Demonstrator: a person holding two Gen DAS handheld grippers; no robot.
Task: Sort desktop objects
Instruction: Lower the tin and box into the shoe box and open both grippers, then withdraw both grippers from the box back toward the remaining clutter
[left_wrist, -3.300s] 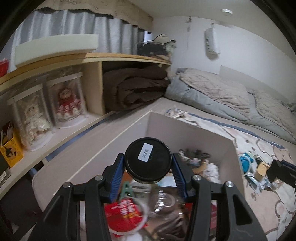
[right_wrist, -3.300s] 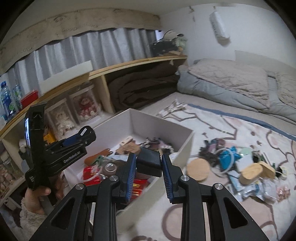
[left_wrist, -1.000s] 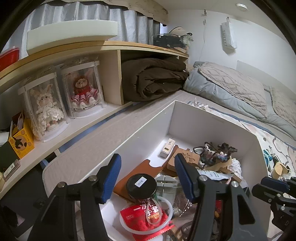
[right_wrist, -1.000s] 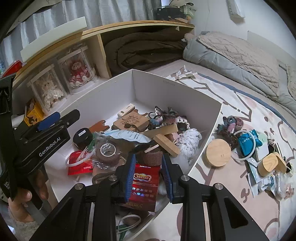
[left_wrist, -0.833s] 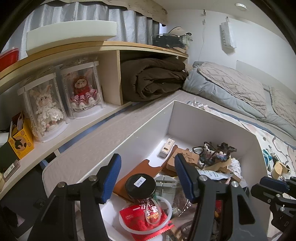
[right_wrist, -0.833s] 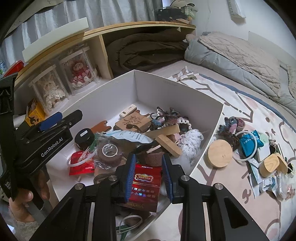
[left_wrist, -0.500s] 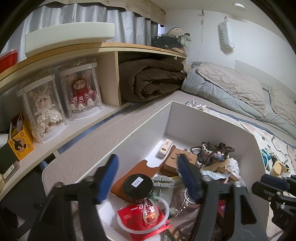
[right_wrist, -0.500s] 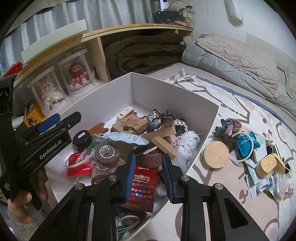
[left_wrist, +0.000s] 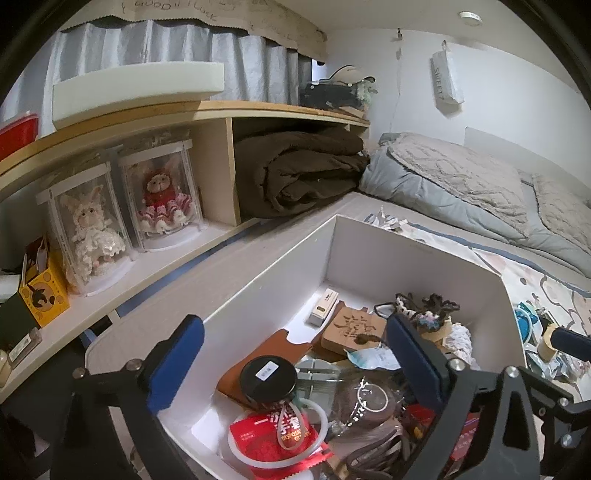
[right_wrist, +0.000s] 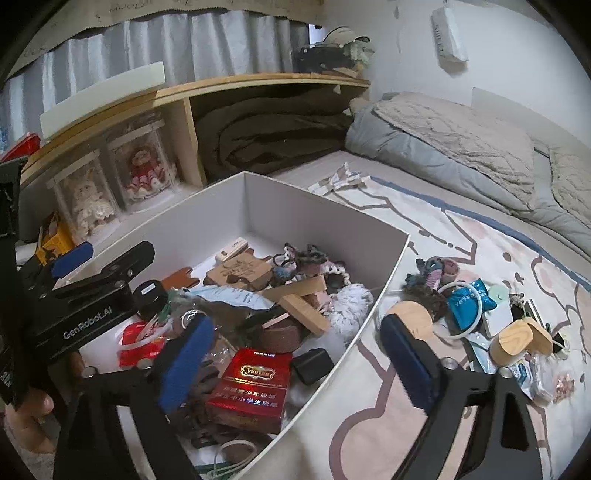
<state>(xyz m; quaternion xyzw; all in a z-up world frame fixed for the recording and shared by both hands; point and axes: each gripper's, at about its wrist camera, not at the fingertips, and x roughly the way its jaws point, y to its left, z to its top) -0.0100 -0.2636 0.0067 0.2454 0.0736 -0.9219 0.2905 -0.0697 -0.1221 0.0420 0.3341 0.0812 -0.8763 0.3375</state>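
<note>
A white box (left_wrist: 413, 254) (right_wrist: 325, 229) on the bed holds several small objects. A black-lidded jar (left_wrist: 268, 376) (right_wrist: 149, 293) lies in its near left part beside a red packet (left_wrist: 279, 435). A small black block (right_wrist: 314, 365) lies next to a red carton (right_wrist: 255, 387) by the box's right wall. My left gripper (left_wrist: 291, 354) is open and empty above the jar. My right gripper (right_wrist: 295, 350) is open and empty above the black block. The left gripper also shows in the right wrist view (right_wrist: 92, 280).
Loose objects lie on the patterned blanket right of the box: a round wooden lid (right_wrist: 410, 317), a blue pouch (right_wrist: 467, 301), a wooden case (right_wrist: 524, 338). A wooden shelf (left_wrist: 207, 110) with two boxed dolls (left_wrist: 122, 210) runs along the left. A grey quilt (left_wrist: 461, 184) lies behind.
My right gripper has opened and the black block it held 3.3 s ago now lies in the box. My left gripper dropped the jar earlier and has opened wider.
</note>
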